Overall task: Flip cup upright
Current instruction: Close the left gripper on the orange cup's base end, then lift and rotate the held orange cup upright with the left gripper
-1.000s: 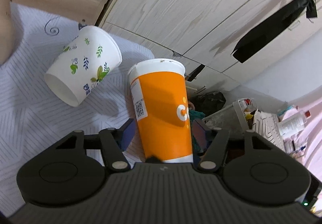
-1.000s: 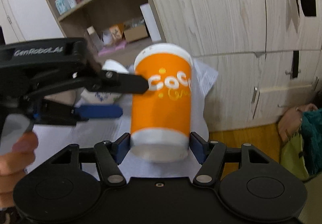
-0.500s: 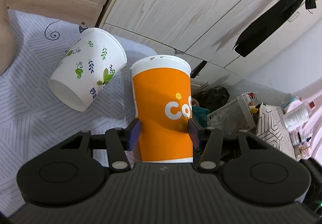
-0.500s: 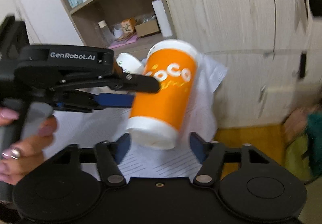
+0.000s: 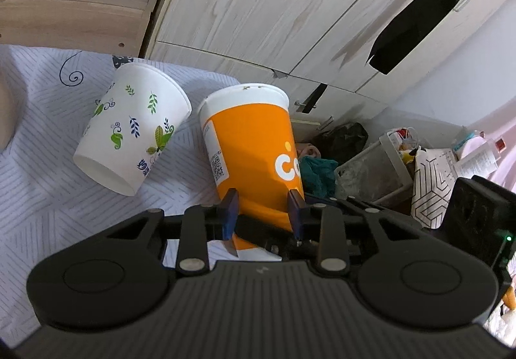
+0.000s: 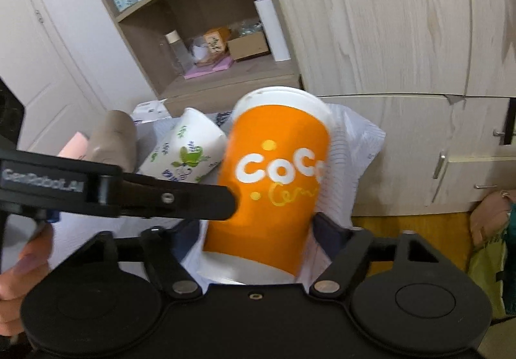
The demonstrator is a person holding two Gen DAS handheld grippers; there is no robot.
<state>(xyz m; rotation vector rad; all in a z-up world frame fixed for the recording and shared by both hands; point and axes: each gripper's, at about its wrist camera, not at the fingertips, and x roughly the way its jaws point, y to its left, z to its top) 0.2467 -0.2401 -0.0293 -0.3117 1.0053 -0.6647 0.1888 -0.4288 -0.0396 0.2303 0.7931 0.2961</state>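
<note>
Pale wood-grain wardrobe doors are filling the background, a black ribbon hanging across them. An open shelf unit is holding bottles, a cardboard box and a paper roll. Orange-brown wooden flooring is showing below.

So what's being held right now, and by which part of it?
The orange CoCo cup, gripped low on its body, near the narrow base, by the left hand-held gripper. The right hand-held gripper straddles it, apparently open.
</note>
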